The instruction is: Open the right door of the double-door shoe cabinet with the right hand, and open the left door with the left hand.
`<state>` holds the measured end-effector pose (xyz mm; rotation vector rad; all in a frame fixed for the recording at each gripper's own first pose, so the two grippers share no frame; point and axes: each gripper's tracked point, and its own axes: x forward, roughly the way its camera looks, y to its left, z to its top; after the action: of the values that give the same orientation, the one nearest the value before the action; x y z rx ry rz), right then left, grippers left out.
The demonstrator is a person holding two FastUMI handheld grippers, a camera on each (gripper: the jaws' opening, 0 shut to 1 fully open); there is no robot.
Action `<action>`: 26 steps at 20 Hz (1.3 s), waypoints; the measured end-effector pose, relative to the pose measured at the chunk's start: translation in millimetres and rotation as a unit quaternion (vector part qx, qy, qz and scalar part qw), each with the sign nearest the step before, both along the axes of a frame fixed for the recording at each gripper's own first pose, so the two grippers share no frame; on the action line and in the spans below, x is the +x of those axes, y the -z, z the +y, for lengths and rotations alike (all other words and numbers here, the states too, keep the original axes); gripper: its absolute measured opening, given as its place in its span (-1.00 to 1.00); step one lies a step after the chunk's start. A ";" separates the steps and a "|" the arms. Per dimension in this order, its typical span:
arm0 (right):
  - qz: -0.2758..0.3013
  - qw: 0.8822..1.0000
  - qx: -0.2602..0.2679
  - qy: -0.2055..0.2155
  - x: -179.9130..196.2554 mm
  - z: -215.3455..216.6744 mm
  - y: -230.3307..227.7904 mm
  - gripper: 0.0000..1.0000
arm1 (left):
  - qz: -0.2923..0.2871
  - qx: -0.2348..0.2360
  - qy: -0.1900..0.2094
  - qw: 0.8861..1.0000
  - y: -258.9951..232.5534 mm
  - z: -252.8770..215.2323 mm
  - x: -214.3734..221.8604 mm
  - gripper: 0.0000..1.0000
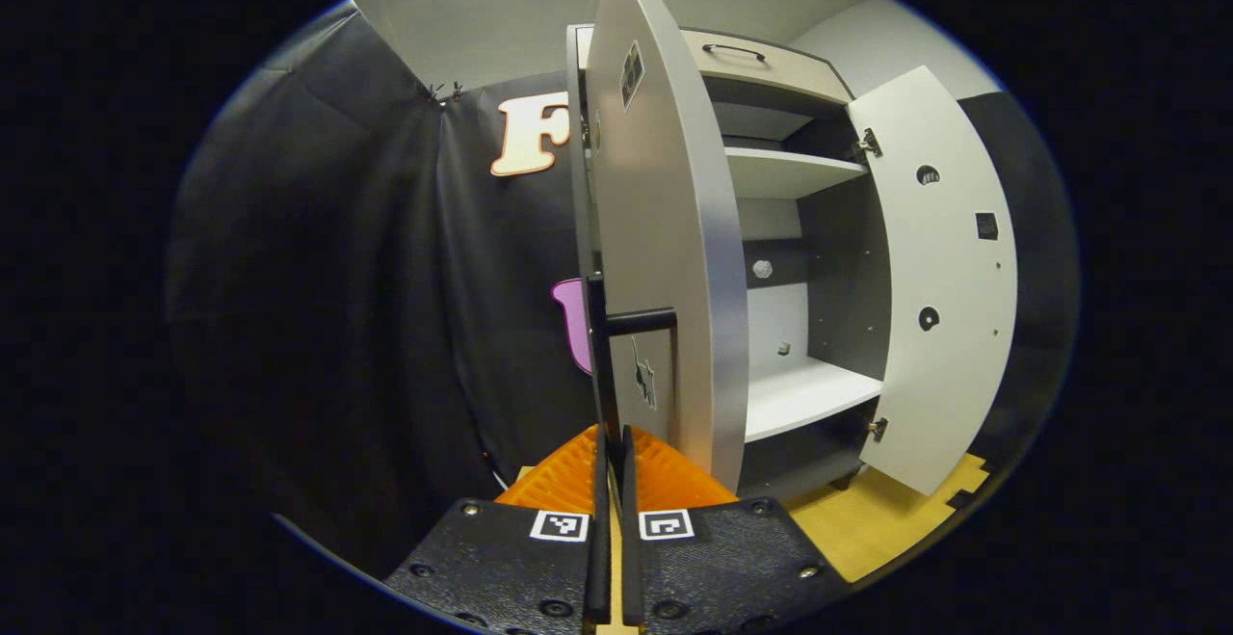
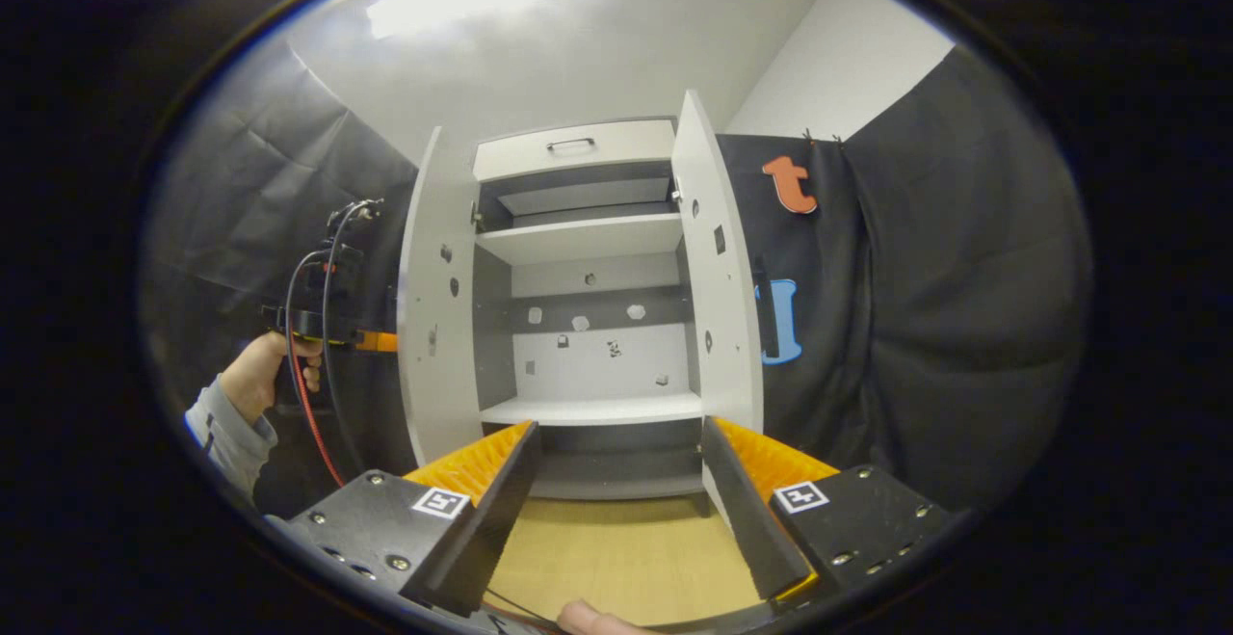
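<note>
Left black gripper with orange ribbed fingers (image 1: pixel 612 462): fingers pressed close together, a thin black bar clamped between them. Right black gripper with orange ribbed fingers (image 2: pixel 616 481): fingers spread wide apart, nothing between them. In the right gripper view, a hand (image 2: pixel 265 370) in a grey sleeve (image 2: pixel 226 433) holds the left gripper's grip.

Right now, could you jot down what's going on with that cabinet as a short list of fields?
cabinet: white, shelves bare
left door: swung open
right door: swung open
left gripper: fingers closed on the left door's black handle
right gripper: open, holding nothing, facing the cabinet
floor: light wood
</note>
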<state>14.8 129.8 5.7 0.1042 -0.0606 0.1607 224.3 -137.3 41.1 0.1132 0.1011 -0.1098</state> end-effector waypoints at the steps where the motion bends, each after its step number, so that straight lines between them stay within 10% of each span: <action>1: 0.001 1.000 0.001 0.001 -1.1 -0.2 0.5 0.98 | 0.000 0.002 -0.009 1.000 0.2 3.0 0.2 -0.91; 16: 0.014 1.000 -0.001 0.016 3.8 -3.8 6.4 0.98 | -0.026 -0.005 -0.015 1.000 -5.1 9.8 1.3 -0.81; 20: 0.016 0.999 -0.014 0.031 15.4 -11.7 10.8 0.98 | -0.002 -0.005 -0.031 1.000 4.2 9.7 -14.5 0.17; 26: 0.028 0.999 -0.019 0.029 25.1 -5.0 22.9 0.98 | -0.021 -0.024 -0.023 0.999 3.1 -0.5 -23.4 0.94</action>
<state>39.8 124.8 -17.3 0.0691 -0.0044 0.1011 200.9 -137.8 38.0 0.0659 0.0601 -0.0634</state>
